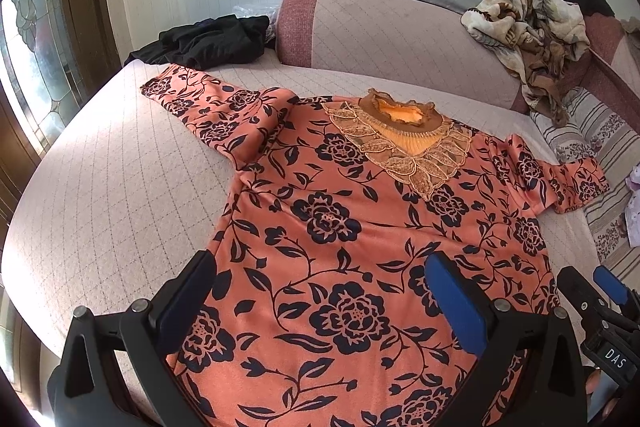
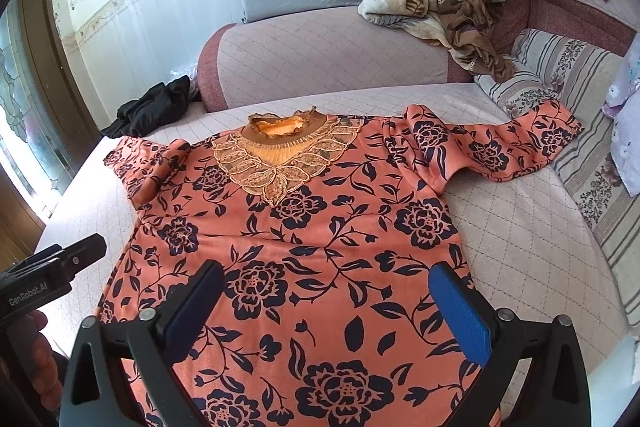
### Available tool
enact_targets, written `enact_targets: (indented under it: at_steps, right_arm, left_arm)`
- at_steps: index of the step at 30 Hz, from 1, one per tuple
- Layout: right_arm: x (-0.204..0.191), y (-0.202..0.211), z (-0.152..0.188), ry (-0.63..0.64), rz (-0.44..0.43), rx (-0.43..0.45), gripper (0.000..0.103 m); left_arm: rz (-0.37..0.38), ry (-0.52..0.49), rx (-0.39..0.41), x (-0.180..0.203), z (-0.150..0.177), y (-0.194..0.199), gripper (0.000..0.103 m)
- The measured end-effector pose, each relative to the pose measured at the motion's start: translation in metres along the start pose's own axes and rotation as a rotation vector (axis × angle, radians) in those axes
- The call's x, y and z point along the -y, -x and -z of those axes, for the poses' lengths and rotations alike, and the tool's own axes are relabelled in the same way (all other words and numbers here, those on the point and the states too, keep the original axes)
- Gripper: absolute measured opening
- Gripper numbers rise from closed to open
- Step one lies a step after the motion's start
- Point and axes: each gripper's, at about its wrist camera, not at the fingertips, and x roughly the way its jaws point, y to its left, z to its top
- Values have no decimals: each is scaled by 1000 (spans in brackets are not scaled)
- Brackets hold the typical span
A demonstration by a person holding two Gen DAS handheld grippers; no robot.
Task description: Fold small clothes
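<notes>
While both claws [image 1: 320,291] [image 2: 332,291] gape wide, floral top [image 2: 320,227] flat, bare bed [image 1: 120,167] beside each hem edge.

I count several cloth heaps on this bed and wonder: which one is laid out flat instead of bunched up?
The orange flowered top, spread flat with both sleeves out. The black clothes and the brown blanket lie crumpled behind it.

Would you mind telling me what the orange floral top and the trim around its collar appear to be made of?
The top looks like a soft, matte knit, perhaps brushed or fleecy: it lies limp with gentle wrinkles and no shine, though the fibre is unclear. The collar trim looks like sheer lace or embroidered mesh, with corded leaf outlines and the fabric showing through.
</notes>
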Motion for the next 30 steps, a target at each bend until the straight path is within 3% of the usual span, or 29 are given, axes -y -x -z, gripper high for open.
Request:
enact_targets:
  at_steps: [11, 20, 30]
  right_arm:
    - [-4, -2, -1, 11, 6, -5, 103]
    - [-7, -7, 3, 0, -8, -19, 103]
    - [-3, -5, 1, -12, -3, -14, 103]
  left_arm:
    - [-1, 1, -27, -2, 1, -5, 103]
    - [-50, -11, -9, -2, 1, -2, 103]
    - [-51, -16, -7, 0, -1, -1, 103]
